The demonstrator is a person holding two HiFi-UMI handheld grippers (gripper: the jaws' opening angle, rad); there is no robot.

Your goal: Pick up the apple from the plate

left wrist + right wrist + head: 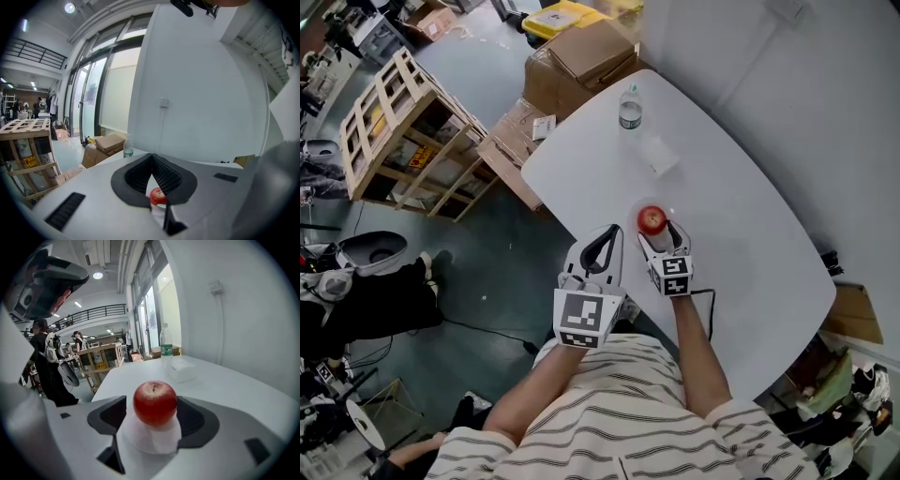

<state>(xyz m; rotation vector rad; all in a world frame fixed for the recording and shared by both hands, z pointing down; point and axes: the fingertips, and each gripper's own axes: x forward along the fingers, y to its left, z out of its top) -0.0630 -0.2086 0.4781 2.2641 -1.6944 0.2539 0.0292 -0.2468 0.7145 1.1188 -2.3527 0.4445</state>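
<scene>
1. Right gripper (153,414) hangs wide open, its jaws flanking the apple (155,402) without squeezing, lined up for the grab.
2. That apple sits on its white plate (152,442) on the table (750,234).
3. Left gripper (602,246) waits alongside, jaws pinched together, empty.

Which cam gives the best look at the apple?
Right gripper view: the apple fills the centre, stem and skin clear, sitting on the plate, the right tool's jaws apart either side. Head view shows it small from above. Left gripper view shows it tiny, partly behind the left tool's closed jaws.
</scene>
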